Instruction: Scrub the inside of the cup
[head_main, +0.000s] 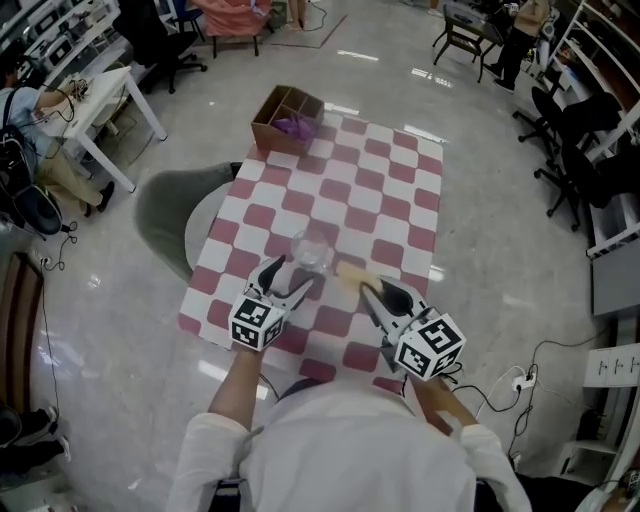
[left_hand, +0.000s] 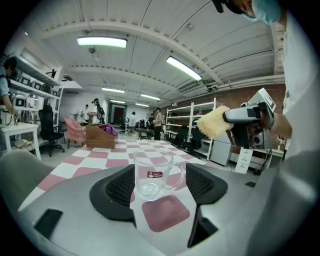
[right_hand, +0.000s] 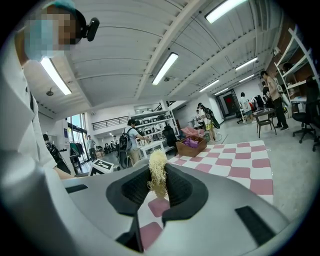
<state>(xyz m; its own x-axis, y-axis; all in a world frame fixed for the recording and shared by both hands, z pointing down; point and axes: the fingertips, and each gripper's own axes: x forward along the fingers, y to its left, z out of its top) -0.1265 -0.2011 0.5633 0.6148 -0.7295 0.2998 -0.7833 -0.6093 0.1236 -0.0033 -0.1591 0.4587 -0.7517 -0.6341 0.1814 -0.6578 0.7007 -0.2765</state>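
Observation:
A clear glass cup (left_hand: 152, 174) with a handle and a small red label stands upright on the checked tablecloth (head_main: 352, 205), between the jaws of my left gripper (left_hand: 159, 185). Those jaws are open and do not touch the glass. In the head view the cup (head_main: 312, 253) shows just ahead of my left gripper (head_main: 286, 282). My right gripper (right_hand: 159, 186) is shut on a pale yellow loofah scrubber (right_hand: 157, 172). The scrubber (head_main: 350, 272) hangs to the right of the cup, a little apart from it, held by my right gripper (head_main: 374, 290).
A cardboard box (head_main: 287, 118) with purple cloth inside sits at the far left corner of the table. A grey chair (head_main: 168, 212) stands at the table's left side. Office chairs, shelves and people are farther off around the room.

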